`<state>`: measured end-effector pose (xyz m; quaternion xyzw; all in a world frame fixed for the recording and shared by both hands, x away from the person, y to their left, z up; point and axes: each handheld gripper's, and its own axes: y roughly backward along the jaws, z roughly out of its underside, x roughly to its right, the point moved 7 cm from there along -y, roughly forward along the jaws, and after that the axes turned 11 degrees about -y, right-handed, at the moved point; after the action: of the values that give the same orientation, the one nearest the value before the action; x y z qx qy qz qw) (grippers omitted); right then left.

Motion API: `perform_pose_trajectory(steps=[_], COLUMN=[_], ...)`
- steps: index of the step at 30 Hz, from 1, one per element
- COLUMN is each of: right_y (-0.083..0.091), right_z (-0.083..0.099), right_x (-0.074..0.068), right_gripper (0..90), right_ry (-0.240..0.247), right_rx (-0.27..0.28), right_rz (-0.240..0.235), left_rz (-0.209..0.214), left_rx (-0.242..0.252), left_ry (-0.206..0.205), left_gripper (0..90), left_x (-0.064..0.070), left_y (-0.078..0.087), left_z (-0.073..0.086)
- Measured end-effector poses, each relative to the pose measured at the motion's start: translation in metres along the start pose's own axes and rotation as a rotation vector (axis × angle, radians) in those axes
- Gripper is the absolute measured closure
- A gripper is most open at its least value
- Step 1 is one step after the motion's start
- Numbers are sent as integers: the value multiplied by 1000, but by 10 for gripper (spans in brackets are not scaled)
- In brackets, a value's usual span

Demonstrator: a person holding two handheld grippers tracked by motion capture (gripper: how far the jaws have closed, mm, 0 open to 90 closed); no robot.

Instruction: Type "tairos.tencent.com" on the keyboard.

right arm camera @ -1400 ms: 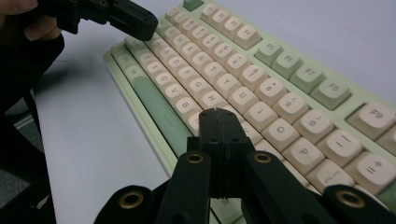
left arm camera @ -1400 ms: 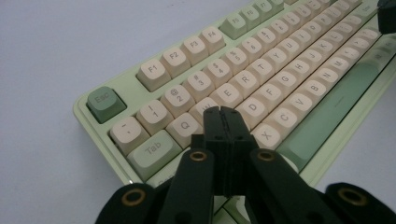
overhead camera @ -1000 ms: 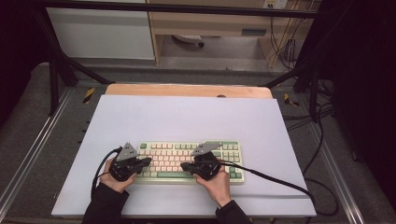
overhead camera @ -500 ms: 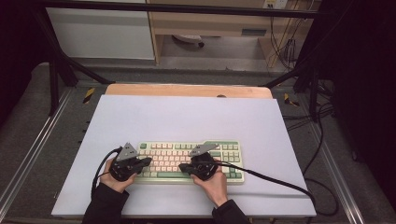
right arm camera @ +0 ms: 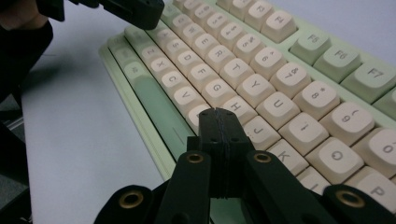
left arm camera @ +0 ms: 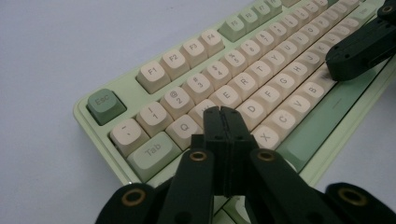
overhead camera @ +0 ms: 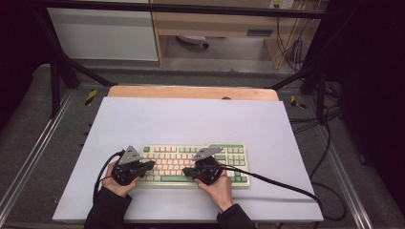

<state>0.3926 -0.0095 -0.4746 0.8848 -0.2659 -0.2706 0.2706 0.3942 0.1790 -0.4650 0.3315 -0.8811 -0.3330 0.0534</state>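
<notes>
Left gripper (left arm camera: 221, 112): black two-jaw tool, jaws pressed together with nothing between them; its tip sits over the letter keys near W, S and A at the keyboard's left end. In the high view the left gripper (overhead camera: 149, 165) lies over the keyboard's left part, held in the person's left hand (overhead camera: 117, 181).
Right gripper (right arm camera: 218, 114): black jaws closed flat against each other, gripping nothing; the tip hangs over the keys around B, N and H. In the high view the right gripper (overhead camera: 187, 171) sits over the keyboard's middle, held by the right hand (overhead camera: 217, 186).
Keyboard (overhead camera: 191, 164): pale green plastic case with cream keycaps and green accent keys; it lies flat near the table's front edge, roughly centred between the left and right edges, long side parallel to the front edge.
Table (overhead camera: 191, 119): pale lilac-grey sheet on top, with a strip of bare wood along the far edge.
Cable (overhead camera: 282, 183): black, trailing from the right gripper towards the table's front right corner.
</notes>
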Motion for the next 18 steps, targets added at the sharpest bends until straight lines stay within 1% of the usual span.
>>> perform_pose_trajectory(steps=[2,8,11,18], right_y=[4,18,24,32], right_z=[-2,-8,-9,-3], right_x=[0,3,5,14], right_gripper=[900,900,900,900], right_ry=[7,32,32,11], right_rx=[7,15,16,19], right_rz=[1,29,36,49], left_rz=[1,0,3,4], left_rx=[1,5,4,7], left_ry=[0,-1,-3,-3], left_gripper=[900,900,900,900], left_x=[0,1,1,2], left_y=[0,1,1,1], left_z=[0,-1,-1,-2])
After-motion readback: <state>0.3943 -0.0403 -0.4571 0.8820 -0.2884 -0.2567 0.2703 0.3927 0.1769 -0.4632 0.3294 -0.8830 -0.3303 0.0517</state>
